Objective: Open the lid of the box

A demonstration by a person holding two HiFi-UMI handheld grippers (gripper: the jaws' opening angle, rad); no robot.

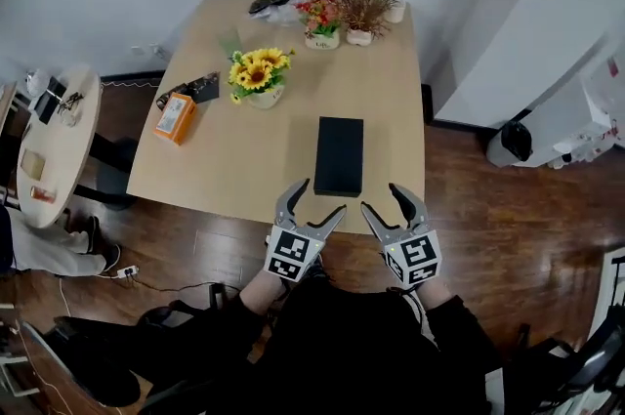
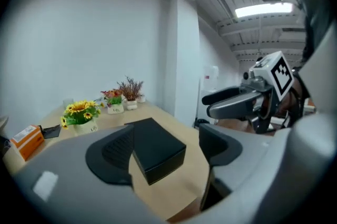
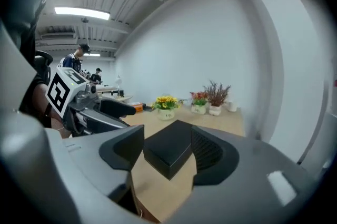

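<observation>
Approach: box (image 1: 339, 155) (lid (image 3: 171, 144) shut) just ahead of fingers (image 1: 291, 200). Left gripper (image 1: 322, 196), right gripper (image 1: 381, 198) spread, empty. Next: clasp lid sides.

Black box (image 1: 339, 155), lid (image 1: 340, 138) on, flat on the counter (image 1: 254, 149).
Slim, rectangular and matte, its long sides run from 12 to 6 o'clock, and it sits near the counter's 6 o'clock edge.

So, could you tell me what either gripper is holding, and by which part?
Nothing is held: the left gripper and right gripper are open, short of the black box.
</observation>
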